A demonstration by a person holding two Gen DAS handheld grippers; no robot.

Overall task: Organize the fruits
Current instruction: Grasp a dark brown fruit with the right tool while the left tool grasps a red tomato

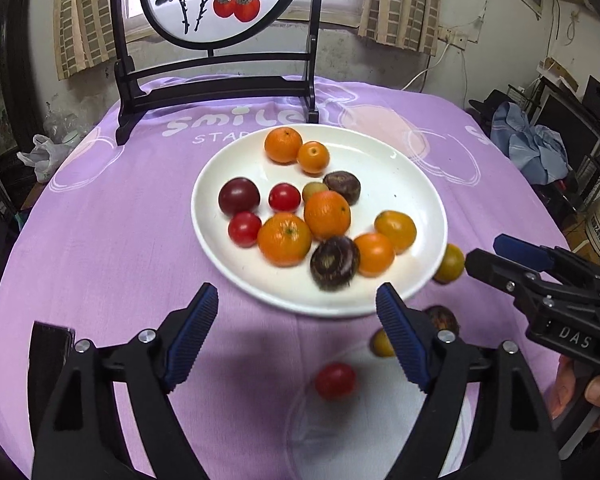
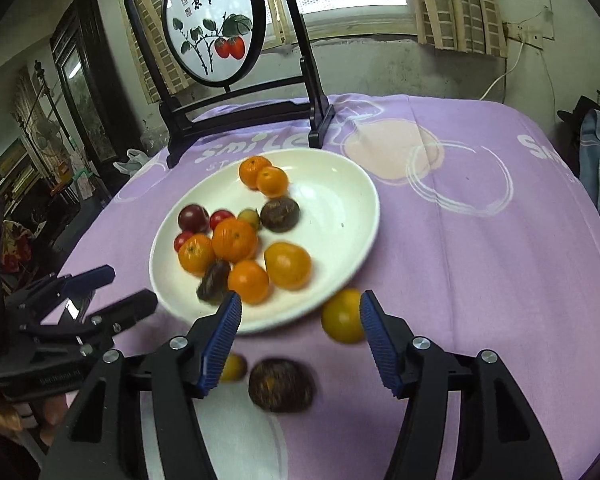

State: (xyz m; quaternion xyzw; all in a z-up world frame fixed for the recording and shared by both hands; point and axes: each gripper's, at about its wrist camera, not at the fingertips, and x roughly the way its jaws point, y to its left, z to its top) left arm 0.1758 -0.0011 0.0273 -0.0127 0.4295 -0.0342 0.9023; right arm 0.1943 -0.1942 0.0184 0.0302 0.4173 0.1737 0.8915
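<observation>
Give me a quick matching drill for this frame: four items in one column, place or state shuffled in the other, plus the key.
Items
1. white plate
2. red tomato
3. left gripper
4. framed persimmon painting

Places or states
A. upright on its dark stand at the far side of the table
B. open, holding nothing
C. off the plate, on the purple cloth near the camera
D. holding oranges, tomatoes and dark fruits

Pairs: 1-D, 2-C, 3-B, 4-A
</observation>
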